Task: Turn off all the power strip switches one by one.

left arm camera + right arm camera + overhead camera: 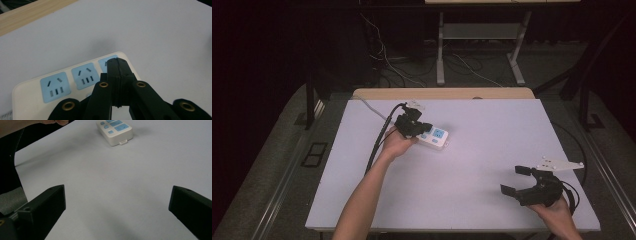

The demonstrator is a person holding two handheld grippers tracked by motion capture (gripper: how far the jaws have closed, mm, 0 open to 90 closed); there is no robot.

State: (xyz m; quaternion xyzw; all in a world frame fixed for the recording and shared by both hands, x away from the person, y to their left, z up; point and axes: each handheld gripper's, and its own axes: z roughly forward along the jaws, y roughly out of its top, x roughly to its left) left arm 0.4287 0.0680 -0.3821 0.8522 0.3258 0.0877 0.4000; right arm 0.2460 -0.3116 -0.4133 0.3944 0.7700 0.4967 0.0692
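The left gripper [422,128], jaws pressed together and empty, hovered right over the white power strip [435,137] lying far-left on the table [492,150], while the right gripper [518,180], jaws wide, waited well apart.

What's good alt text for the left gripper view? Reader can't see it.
The left tongs, shut with nothing between them, hover over a white power strip with blue socket faces. The strip lies on a white table whose wooden edge shows at the upper left.
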